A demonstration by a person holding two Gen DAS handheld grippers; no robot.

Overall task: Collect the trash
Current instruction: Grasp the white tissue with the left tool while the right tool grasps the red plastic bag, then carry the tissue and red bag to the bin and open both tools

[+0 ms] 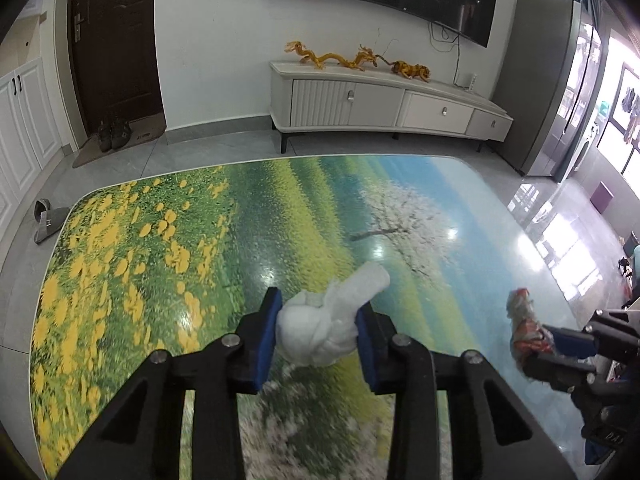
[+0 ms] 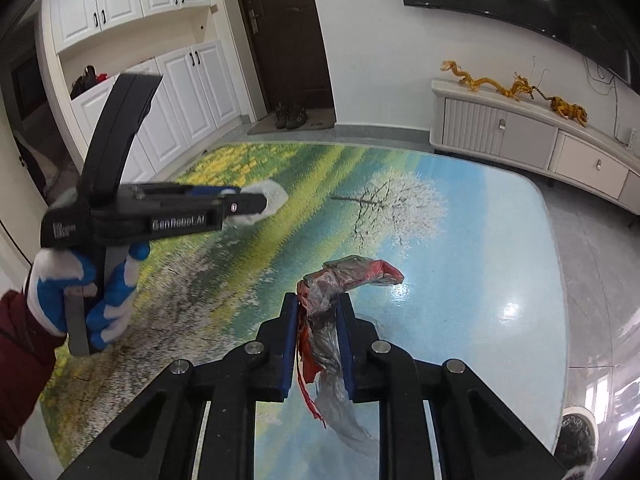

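Clearly both pieces of trash are light and soft. The left tool [image 1: 318,334] pinches a crumpled white tissue wad [image 1: 332,320] between its blue pads, lower centre of the left wrist view; the wad squashes readily, so a hold across its thick knotted body looks safer than one on the loose tail poking up and right. The right tool [image 2: 318,344] is pressed onto a crinkled red and clear plastic wrapper [image 2: 340,292], lower centre of the right wrist view. That film is probably slippery and floppy, and the bunched middle where the pads sit seems the best place to grip it.

Both items hang above the glossy tabletop printed with a flower field and blossoming tree [image 1: 160,240]; whether either touches it I cannot tell. The wrapper's lower end trails behind the tool's frame, partly hidden. A dark round object [image 2: 576,436] at the lower right edge of the right wrist view, perhaps a lined bin, is cut off and blurred.
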